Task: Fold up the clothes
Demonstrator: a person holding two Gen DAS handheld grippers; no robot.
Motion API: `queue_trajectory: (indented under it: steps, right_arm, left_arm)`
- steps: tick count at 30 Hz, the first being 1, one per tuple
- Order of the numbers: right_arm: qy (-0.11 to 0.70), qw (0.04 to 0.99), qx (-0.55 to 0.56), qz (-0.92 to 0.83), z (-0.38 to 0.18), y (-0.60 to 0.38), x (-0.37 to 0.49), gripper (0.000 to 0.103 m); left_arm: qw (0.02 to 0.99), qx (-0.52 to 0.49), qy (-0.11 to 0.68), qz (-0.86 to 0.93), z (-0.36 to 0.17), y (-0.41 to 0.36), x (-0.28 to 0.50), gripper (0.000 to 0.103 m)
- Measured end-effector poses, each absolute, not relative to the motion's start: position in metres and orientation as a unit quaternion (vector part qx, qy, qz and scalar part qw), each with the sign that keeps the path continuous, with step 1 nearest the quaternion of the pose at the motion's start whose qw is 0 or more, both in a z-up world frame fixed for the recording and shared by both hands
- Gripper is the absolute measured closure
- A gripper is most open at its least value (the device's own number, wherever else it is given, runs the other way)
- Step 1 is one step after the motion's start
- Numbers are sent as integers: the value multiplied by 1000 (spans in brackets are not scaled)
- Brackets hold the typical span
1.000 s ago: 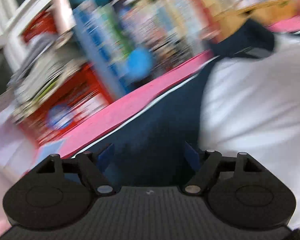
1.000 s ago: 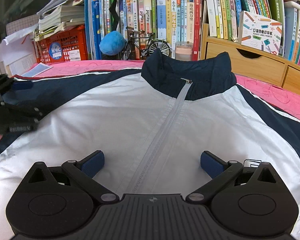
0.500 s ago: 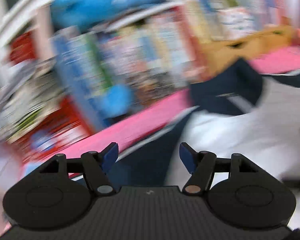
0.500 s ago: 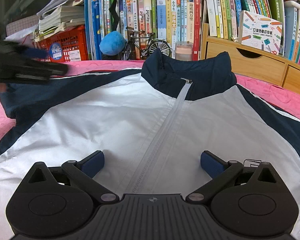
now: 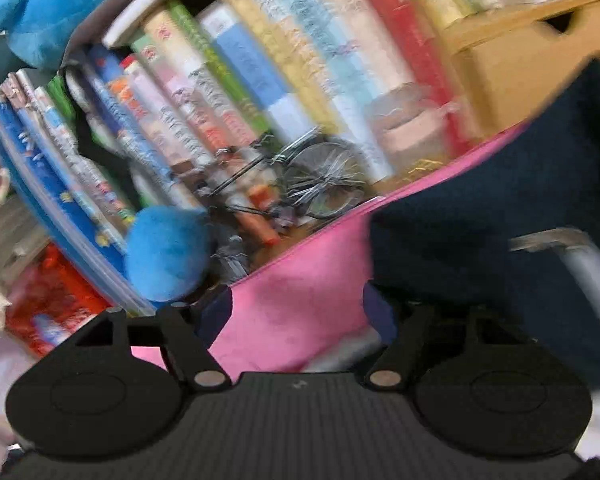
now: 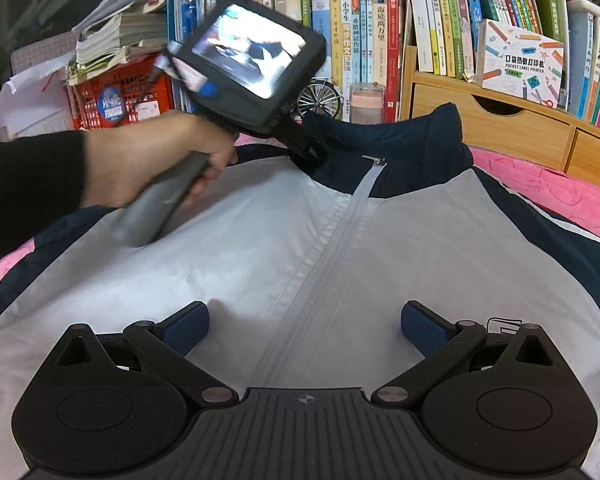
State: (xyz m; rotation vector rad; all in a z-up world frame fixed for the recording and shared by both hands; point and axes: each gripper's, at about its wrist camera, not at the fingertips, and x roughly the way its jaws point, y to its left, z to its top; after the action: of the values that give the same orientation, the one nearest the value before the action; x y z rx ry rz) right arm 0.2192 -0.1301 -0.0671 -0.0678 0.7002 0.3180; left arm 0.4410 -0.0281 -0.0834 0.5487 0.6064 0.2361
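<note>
Pink bed (image 6: 560, 184): zipped white-navy jacket (image 6: 260, 240) flat under my spread right gripper (image 6: 305, 322); left gripper (image 5: 298, 308) spread by its collar.

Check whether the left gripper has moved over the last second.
Yes. In the right wrist view the left gripper has swung from the jacket's left sleeve edge up and inward to the navy collar, beside the zipper.

Soft, even indoor light, no hard shadows. The left wrist view smears with motion blur across the books (image 5: 260, 80); the right view stays sharp, bowing at its edges.
</note>
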Motion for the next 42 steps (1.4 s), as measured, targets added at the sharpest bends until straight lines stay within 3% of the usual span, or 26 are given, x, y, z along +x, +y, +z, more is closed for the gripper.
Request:
queue_trajectory:
  steps: [2,5,10,14,22,29,33,38,42]
  right_arm:
    - [341,926,-33,155,-67,-130,219,0]
    - [341,926,-33,155,-67,-130,218,0]
    - [341,927,-33,154,-67,-129,220,0]
    - [341,927,-34,154,-67,-128,219,0]
    - [340,928,-34,152,-67,-128,219,0]
    - [340,928,-32,151,-67,-129,222,0]
    - [340,928,-31,151,-67,-129,222,0]
    - [340,927,-30,152,-68,-129,223,0]
    - [341,927,-29,152,-68,-129,224,0]
  left_arm:
    - [920,221,307,106,-74,-21,444,41]
    - [948,137,281,65,-52,-11,420,45]
    - [954,174,187,-157,-24,-36,343,42]
    - [925,229,182,-243,-30,-78,322,31]
    - [927,237,250,-149,-73,-135,403,29]
    - [927,273,252,-60,-77,-156,456,29]
    - [933,253,250,-55,-52,-138,448,33]
    - [944,207,251,-59,-27,-63,386,23]
    - [948,170,263,-56,-15,3,329,22]
